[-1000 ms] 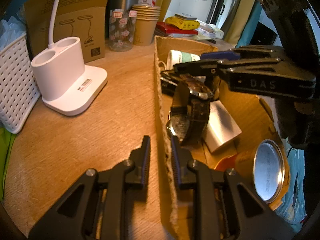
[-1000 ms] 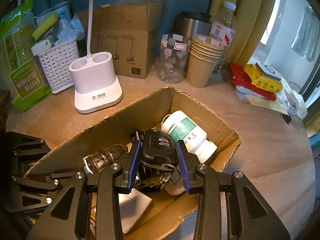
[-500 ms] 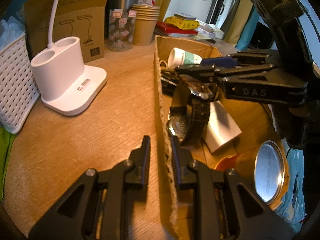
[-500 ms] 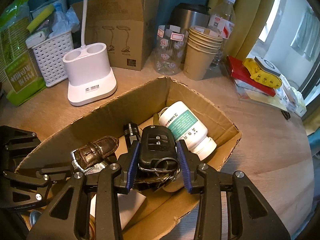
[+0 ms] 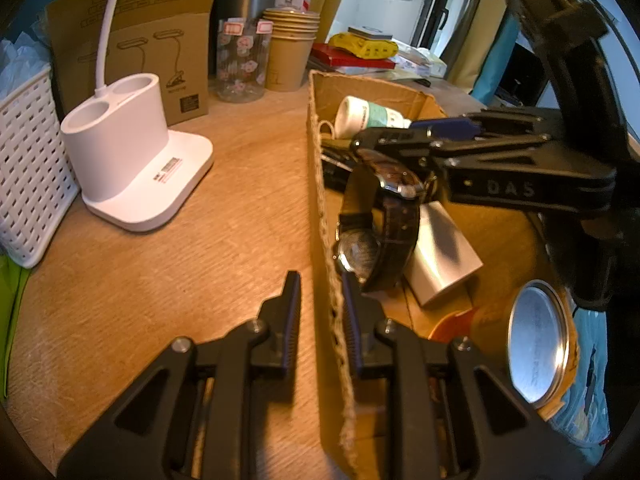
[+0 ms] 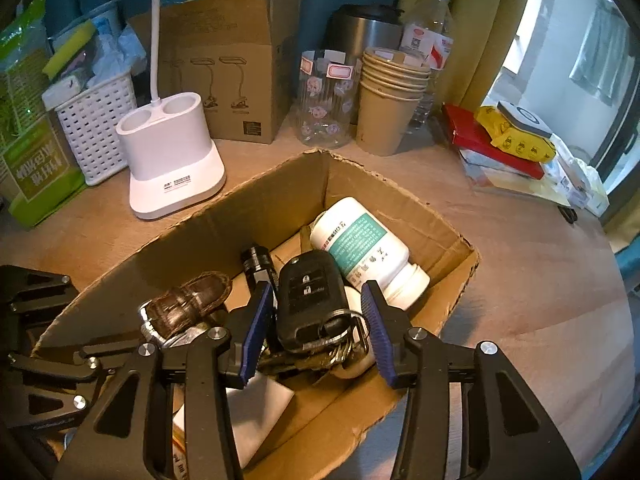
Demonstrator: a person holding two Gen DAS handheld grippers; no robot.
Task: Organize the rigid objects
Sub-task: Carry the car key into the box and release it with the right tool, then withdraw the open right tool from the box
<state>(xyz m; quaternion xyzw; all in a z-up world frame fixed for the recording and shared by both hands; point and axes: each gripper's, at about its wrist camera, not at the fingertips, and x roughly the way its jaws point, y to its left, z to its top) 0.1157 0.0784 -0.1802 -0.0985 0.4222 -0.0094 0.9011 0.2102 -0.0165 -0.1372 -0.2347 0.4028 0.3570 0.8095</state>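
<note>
An open cardboard box (image 6: pixel 288 192) holds a black car key with key ring (image 6: pixel 310 300), a white pill bottle (image 6: pixel 362 248), a brown leather watch (image 6: pixel 186 306), a small black cylinder (image 6: pixel 258 262) and a white block (image 5: pixel 444 256). My right gripper (image 6: pixel 318 328) hangs open over the box, its blue pads on either side of the car key without touching it. My left gripper (image 5: pixel 320 304) is shut on the box's near wall (image 5: pixel 324 216). The watch (image 5: pixel 380 220) and a metal-lidded tin (image 5: pixel 536 348) show inside the box in the left wrist view.
On the wooden desk stand a white lamp base (image 6: pixel 172 156), a white basket (image 6: pixel 94 124), a cardboard carton (image 6: pixel 236 80), a patterned glass jar (image 6: pixel 326 100), stacked paper cups (image 6: pixel 390 100), a steel tumbler (image 6: pixel 366 32) and red and yellow packets (image 6: pixel 508 136) at the right.
My right gripper has opened and let go of the car key, which now lies in the box. The gripper has drawn back slightly. The left gripper has not moved.
</note>
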